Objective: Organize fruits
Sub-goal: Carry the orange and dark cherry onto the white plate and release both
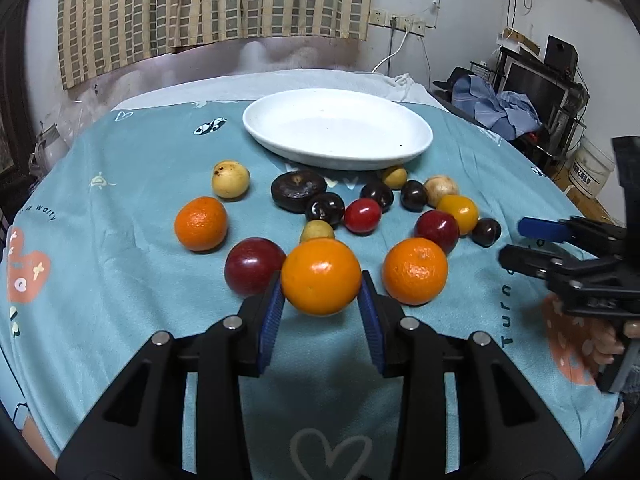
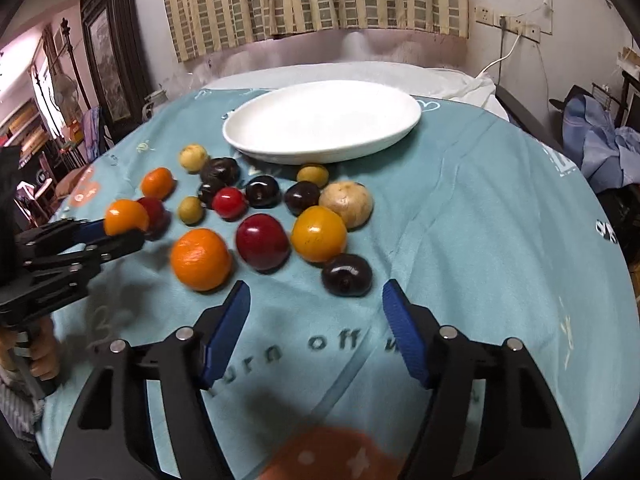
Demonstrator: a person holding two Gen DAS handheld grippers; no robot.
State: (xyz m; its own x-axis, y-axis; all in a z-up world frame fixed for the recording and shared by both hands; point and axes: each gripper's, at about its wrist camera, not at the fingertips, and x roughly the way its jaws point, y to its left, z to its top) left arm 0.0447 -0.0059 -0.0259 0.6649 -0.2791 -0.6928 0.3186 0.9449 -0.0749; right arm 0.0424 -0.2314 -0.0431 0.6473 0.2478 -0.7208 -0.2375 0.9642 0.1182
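Observation:
My left gripper (image 1: 321, 285) is shut on a smooth orange (image 1: 321, 276), held just above the teal cloth; it also shows in the right wrist view (image 2: 126, 217). Several fruits lie in front of it: a dimpled orange (image 1: 415, 271), a red plum (image 1: 253, 266), another orange (image 1: 201, 223), dark cherries (image 1: 325, 208) and yellow fruits. The empty white plate (image 1: 338, 128) stands behind them. My right gripper (image 2: 316, 300) is open and empty, just in front of a dark cherry (image 2: 347, 274); it also shows in the left wrist view (image 1: 516, 240).
The round table is covered by a teal printed cloth (image 2: 480, 220). A curtain and wall stand behind. Clutter, shelves and blue clothing (image 1: 500, 108) lie to the right, past the table's edge.

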